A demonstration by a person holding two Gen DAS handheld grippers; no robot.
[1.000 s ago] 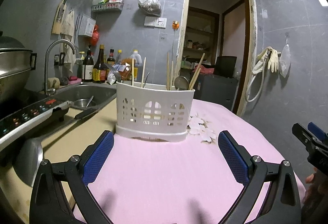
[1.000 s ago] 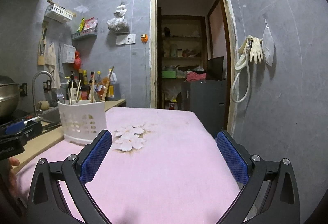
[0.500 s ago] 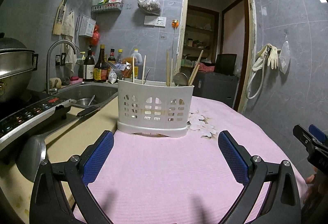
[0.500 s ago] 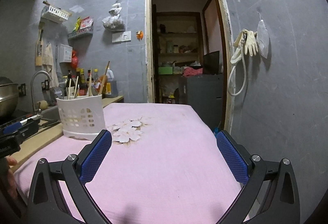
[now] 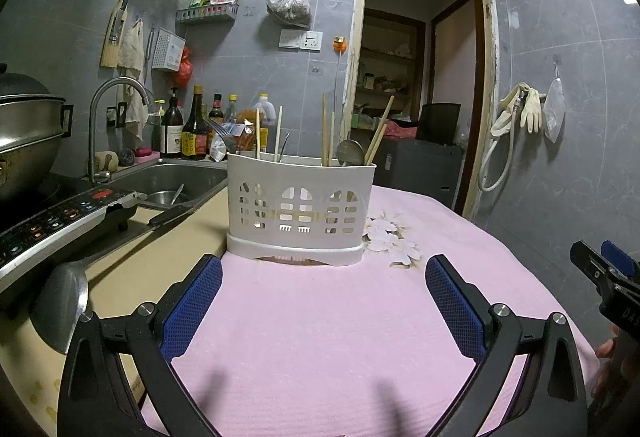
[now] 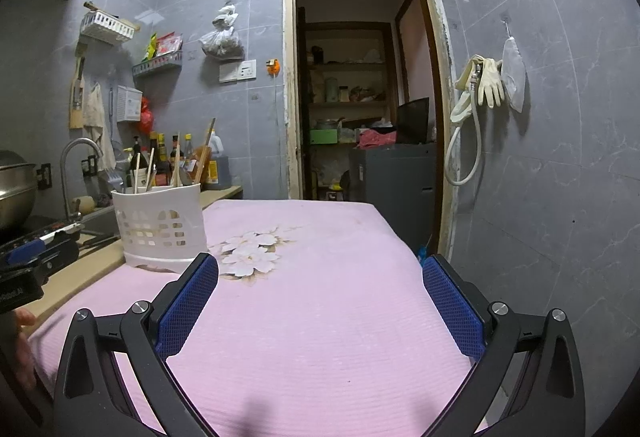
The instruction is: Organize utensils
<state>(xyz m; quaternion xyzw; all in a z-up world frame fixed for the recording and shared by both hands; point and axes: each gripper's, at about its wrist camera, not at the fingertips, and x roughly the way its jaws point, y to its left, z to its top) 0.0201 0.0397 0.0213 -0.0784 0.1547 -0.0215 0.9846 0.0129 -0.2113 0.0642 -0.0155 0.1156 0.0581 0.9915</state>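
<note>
A white slotted utensil holder stands on the pink tablecloth. It holds several chopsticks, a spoon and a fork. It also shows in the right wrist view at the left. My left gripper is open and empty, a short way in front of the holder. My right gripper is open and empty over the cloth, to the right of the holder. Its tip shows at the right edge of the left wrist view.
A sink with a tap and several bottles lies to the left. An induction cooker and a steel pot stand at the far left. A ladle lies on the beige counter. A doorway is behind.
Both grippers have drawn back a little and dropped lower, so the holder looks slightly farther. Both stay open and empty.
</note>
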